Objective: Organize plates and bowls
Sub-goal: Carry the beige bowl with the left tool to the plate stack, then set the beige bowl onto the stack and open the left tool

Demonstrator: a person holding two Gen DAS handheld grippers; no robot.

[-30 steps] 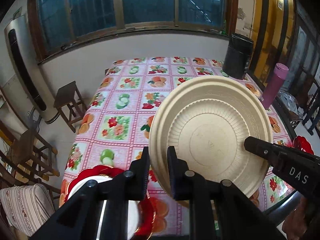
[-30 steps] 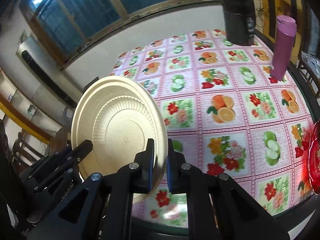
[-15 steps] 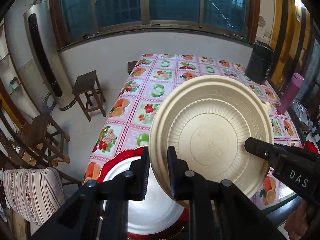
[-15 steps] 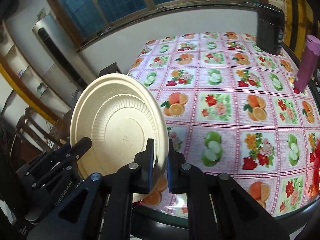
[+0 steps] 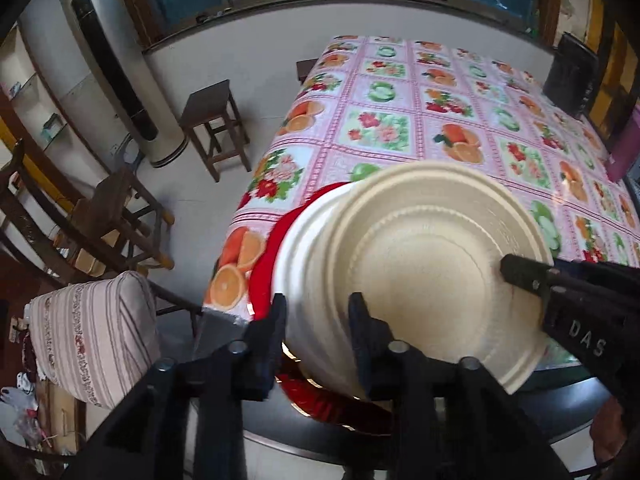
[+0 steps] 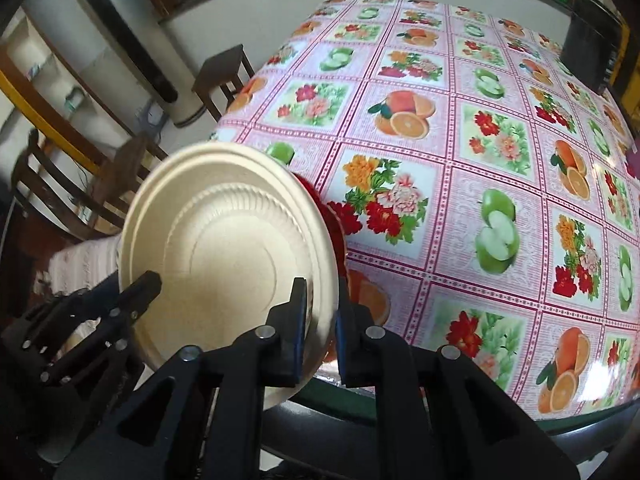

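Observation:
A beige ribbed disposable plate (image 5: 432,268) is held by its rim from both sides, tilted on edge above the near left corner of the table. My left gripper (image 5: 316,316) is shut on its left rim. My right gripper (image 6: 322,316) is shut on its right rim, and the plate shows in the right wrist view (image 6: 224,264). Under it on the table lies a red plate (image 5: 268,264) with a white plate (image 5: 308,256) on it; both are mostly hidden. In the right wrist view only a sliver of the red plate (image 6: 332,224) shows.
The table has a fruit-and-flower cloth (image 6: 460,152). A black container (image 5: 572,76) stands at the far right and a purple bottle (image 5: 624,148) at the right edge. Beside the table's left are a wooden stool (image 5: 212,128), wooden chairs (image 5: 104,224) and a striped cushion (image 5: 96,340).
Both grippers have carried the beige plate left and down toward the near left corner. It now hangs lower and flatter, close over the red and white plates.

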